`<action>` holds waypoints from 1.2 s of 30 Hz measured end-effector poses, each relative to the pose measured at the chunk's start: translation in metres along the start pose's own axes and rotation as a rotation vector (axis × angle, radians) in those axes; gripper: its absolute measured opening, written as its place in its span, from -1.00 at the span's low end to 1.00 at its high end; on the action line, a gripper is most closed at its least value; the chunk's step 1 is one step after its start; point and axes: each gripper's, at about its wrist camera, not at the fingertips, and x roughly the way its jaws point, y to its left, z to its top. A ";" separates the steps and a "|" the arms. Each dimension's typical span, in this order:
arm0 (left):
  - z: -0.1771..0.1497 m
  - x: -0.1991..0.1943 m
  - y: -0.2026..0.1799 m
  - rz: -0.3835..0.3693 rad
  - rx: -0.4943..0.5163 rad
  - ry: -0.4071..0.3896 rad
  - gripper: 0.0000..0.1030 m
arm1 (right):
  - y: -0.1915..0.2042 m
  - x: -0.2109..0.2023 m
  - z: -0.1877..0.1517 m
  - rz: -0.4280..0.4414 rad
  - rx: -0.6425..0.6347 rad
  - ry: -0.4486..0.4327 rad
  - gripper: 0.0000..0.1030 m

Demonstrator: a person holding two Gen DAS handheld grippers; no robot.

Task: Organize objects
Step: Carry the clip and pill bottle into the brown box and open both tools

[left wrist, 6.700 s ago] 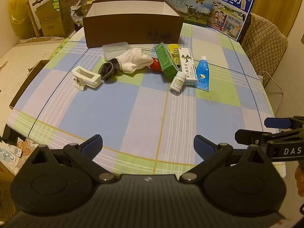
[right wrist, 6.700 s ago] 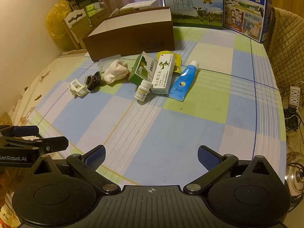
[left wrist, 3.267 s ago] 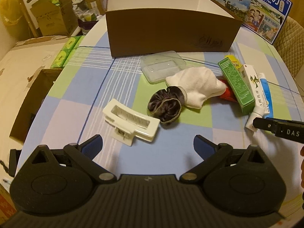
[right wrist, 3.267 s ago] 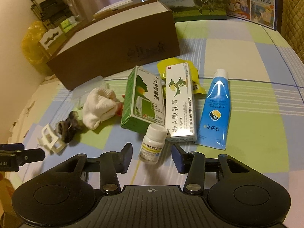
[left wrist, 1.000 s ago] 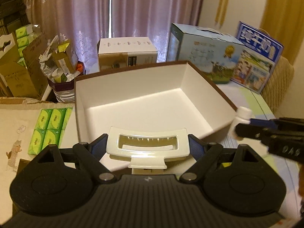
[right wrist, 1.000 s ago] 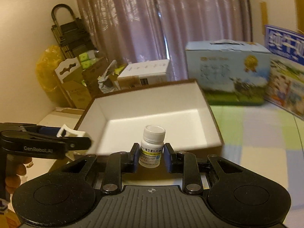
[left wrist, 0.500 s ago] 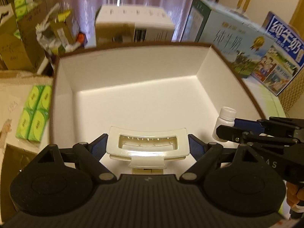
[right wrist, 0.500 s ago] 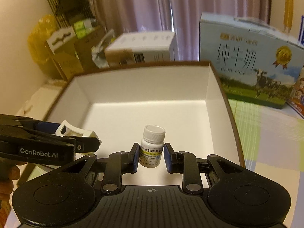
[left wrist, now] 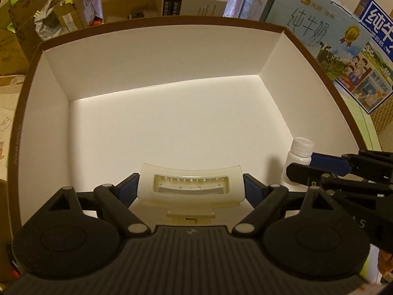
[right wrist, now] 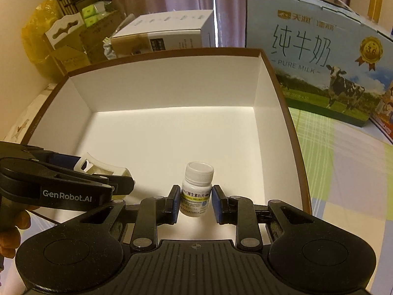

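White-lined box (left wrist: 157, 56) lies below you, so your left gripper (left wrist: 191, 189) jaws clamp the clip (left wrist: 190, 184) and your right gripper (right wrist: 194, 202) jaws clamp the pill bottle (right wrist: 196, 191) over it, ready to drop.

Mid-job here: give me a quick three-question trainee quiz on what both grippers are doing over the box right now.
1. True or false: the right gripper is shut on the bottle.
2. What does the left gripper hold: A sock, B clip, C tube?
3. Fill in: besides the held items, the box interior looks ____.

Key: 1 true; 2 B; 3 empty.
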 end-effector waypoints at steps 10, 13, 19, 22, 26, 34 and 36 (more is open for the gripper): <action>0.006 -0.008 0.002 -0.012 0.014 -0.017 0.74 | -0.002 -0.001 0.001 0.005 0.004 0.008 -0.53; 0.008 -0.012 0.006 -0.003 0.010 -0.030 0.74 | 0.001 -0.002 0.001 0.013 -0.003 0.012 -0.53; 0.009 -0.020 0.013 0.014 0.008 -0.048 0.75 | 0.009 -0.005 0.003 0.036 -0.020 0.000 -0.53; 0.009 -0.023 0.017 0.017 0.004 -0.052 0.76 | 0.014 -0.009 0.006 0.044 -0.029 -0.023 -0.52; 0.008 -0.029 0.019 0.021 0.003 -0.065 0.76 | 0.017 -0.019 0.008 0.036 -0.026 -0.054 -0.39; 0.002 -0.051 0.021 0.026 0.031 -0.106 0.76 | 0.016 -0.050 0.001 0.037 0.026 -0.116 -0.07; -0.001 -0.058 0.021 0.021 0.037 -0.117 0.76 | 0.015 -0.060 -0.002 0.041 0.042 -0.130 -0.03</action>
